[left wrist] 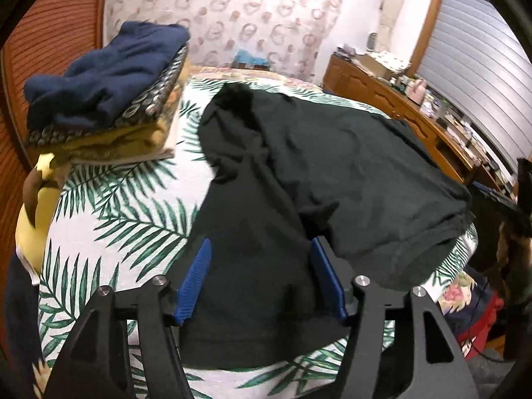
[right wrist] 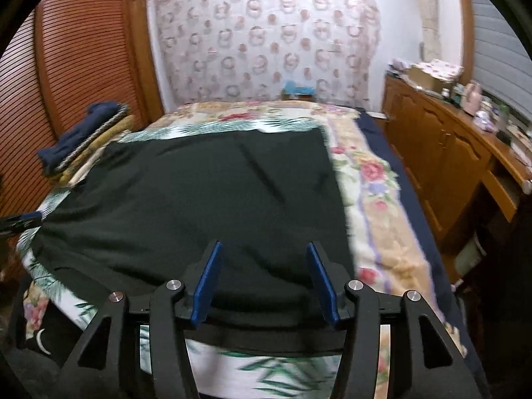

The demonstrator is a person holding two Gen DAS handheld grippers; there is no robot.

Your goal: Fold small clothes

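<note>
The bed (right wrist: 375,199) is filling most of both views, carrying a cover printed with green palm fronds in the middle and a floral border at the edges. The dark garment (right wrist: 206,199), a soft black-green knit, is lying spread across the cover near the foot of the bed. In the right wrist view it is sitting as a broad, mostly flat rectangle with its far edge running straight across the bed, a diagonal crease showing on its right half. In the left wrist view its left part is bunching into folds and a narrower flap is trailing toward the camera; which end is the neck I cannot tell.

A wooden dresser (right wrist: 449,153) with a cluttered top is standing along the right of the bed, and slatted wooden doors (right wrist: 83,66) are lining the left. A flower-printed curtain (right wrist: 266,40) is hanging behind the headboard end.

A stack of folded clothes (left wrist: 109,96), navy on top with patterned and mustard layers under it, is resting on the bed just left of the garment, well clear of both grippers.

The left gripper (left wrist: 261,279) is hovering over the trailing flap with its ribbed blue pads apart, not pinching the cloth. The right gripper (right wrist: 266,282) is likewise standing parted above the garment's near edge, cloth visible between the pads but not clamped.
</note>
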